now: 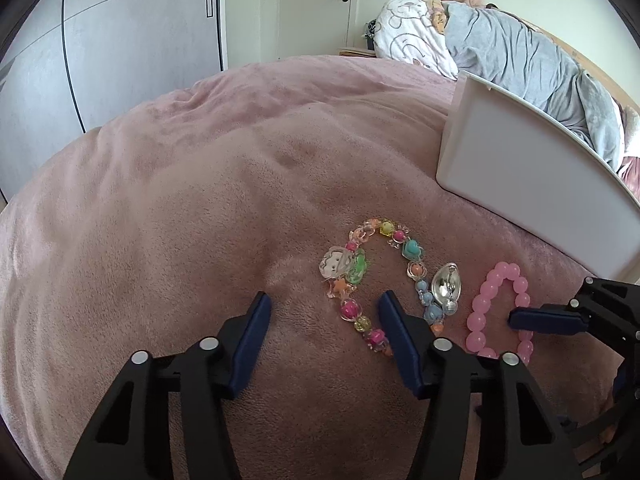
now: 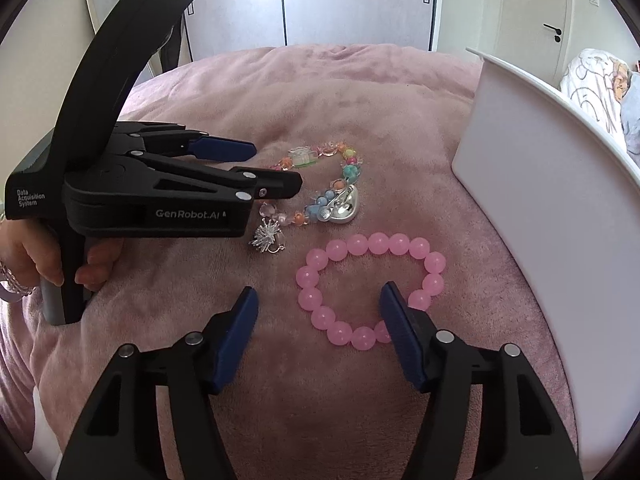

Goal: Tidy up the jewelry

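A bracelet of mixed coloured beads point(image 1: 360, 272) lies on the pink blanket. My left gripper point(image 1: 324, 306) stands open over it. Its right finger is inside the loop, and the loop's near-left stretch lies between the jaws with a gap to the left pad. A pink bead bracelet point(image 2: 368, 284) lies nearer the white box. My right gripper point(image 2: 319, 300) is open over it in the same way, with its right finger inside the ring and the pads not pressing. A silver heart-shaped piece point(image 2: 348, 208) rests against the coloured bracelet. A spiky silver piece point(image 2: 268, 238) lies beside it.
A white box point(image 2: 540, 220) stands on the blanket right of the jewelry, its wall close to the pink bracelet. A hand point(image 2: 32, 256) holds the left gripper's handle. A grey duvet point(image 1: 520, 56) and a printed pillow point(image 1: 412, 32) lie at the far end.
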The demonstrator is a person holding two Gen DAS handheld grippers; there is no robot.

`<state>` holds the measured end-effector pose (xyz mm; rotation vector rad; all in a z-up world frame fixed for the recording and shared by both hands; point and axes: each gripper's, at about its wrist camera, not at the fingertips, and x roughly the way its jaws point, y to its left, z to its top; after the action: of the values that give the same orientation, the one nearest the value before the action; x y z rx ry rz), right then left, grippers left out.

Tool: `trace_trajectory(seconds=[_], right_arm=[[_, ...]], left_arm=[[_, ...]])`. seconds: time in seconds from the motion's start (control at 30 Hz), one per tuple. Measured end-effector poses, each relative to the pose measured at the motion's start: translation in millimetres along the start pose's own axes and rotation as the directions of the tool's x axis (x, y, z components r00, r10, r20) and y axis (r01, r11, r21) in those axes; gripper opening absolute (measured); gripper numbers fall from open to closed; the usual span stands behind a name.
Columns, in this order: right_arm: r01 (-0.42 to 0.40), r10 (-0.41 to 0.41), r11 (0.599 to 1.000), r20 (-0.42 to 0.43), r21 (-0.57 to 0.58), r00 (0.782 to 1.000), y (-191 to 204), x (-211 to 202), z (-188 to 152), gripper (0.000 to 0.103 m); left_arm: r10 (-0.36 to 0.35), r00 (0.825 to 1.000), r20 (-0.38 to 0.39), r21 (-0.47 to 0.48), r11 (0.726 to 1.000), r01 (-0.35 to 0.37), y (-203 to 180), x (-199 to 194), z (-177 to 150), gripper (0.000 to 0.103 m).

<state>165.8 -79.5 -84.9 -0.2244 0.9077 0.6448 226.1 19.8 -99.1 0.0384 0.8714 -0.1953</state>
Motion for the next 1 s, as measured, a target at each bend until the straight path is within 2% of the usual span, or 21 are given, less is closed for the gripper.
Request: trace_trajectory(seconds=[0.33,0.47,0.73,0.87,1.0], right_arm=[[-0.071,0.072,0.997,-0.024,0.020,0.997,1.5,-0.9,-3.8,0.024],[-0.101,0.102,0.995,-0.028,0.026,0.994,3.7,-8.2,-8.0,0.012],[-0.148,0.149,0.988,-0.021,0.044,0.989,6.7,-20.6,-9.8,0.012],[-0.174,0.173,0.983,0.011,0.063,0.985,6.4,-35.3,-6.1,0.012],[-0.201,0.197,0.976,0.064,0.083,0.978,3.8,-58.5,-1.3,0.012]], left_arm=[[-0.023,1.000,-0.016,-0.048,0.999,0.022,12.4,-1.7,-2.3,0.016],[-0.035,0.999,-0.015,-0.064,0.997,0.034,12.8,-6.5,-5.1,0.016],[-0.052,0.999,-0.005,-0.132,0.990,0.050,22.9,-28.3,-21.6,0.016],[-0.047,0.999,0.016,-0.181,0.982,0.049,31.6,-46.0,-29.9,0.016],[-0.016,0.999,0.045,-0.177,0.984,0.024,33.6,-69.3,-34.0,0.016]])
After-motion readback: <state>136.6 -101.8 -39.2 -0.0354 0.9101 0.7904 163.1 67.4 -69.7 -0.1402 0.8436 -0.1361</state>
